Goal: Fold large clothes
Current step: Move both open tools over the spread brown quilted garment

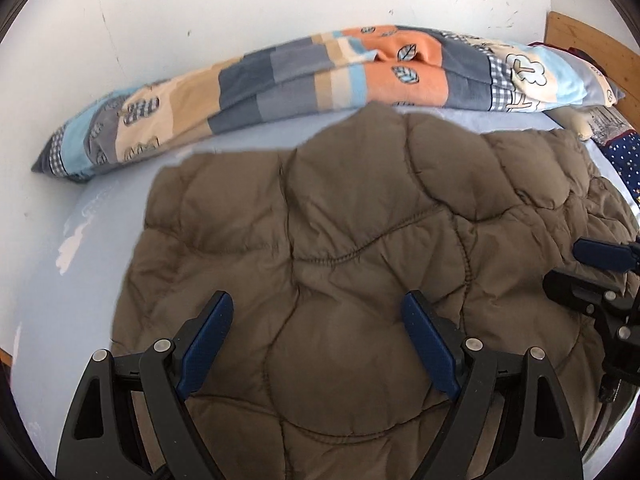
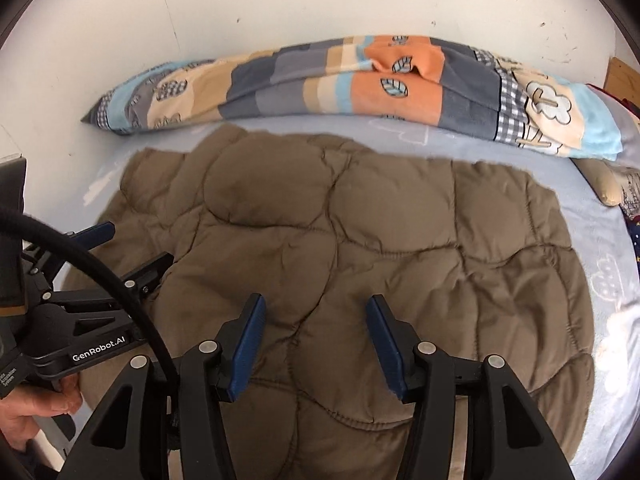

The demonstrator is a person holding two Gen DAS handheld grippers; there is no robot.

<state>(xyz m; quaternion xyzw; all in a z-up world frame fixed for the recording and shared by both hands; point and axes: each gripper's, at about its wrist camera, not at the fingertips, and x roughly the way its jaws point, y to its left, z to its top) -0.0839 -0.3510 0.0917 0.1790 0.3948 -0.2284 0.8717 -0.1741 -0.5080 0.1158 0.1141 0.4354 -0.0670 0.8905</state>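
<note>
Wall (image 1: 240, 20): white, scuffed, filling the 12 o'clock part of both views.
Bed (image 1: 100, 232): pale blue sheet with faint white cloud prints, bare at 9 o'clock in the left view and 3 o'clock in the right view.
Jacket (image 1: 360, 220): brown, quilted, puffy, lying flat on the sheet, filling the centre of both views and running under both grippers toward 6 o'clock.
Duvet (image 2: 360, 84): patchwork of grey, orange, tan and light blue, bunched along the wall at 12 o'clock, just beyond the jacket's far edge.
Headboard (image 1: 588, 48): wooden, at 2 o'clock in the left view.
Left gripper (image 1: 320, 316): spread wide, blue pads apart over the jacket, nothing between them, no cloth pinched.
Right gripper (image 2: 316, 316): parted about halfway, pads clear of the fabric, holding nothing.
Hand (image 2: 32, 408): at 8 o'clock in the right view, gripping the left gripper's handle.
</note>
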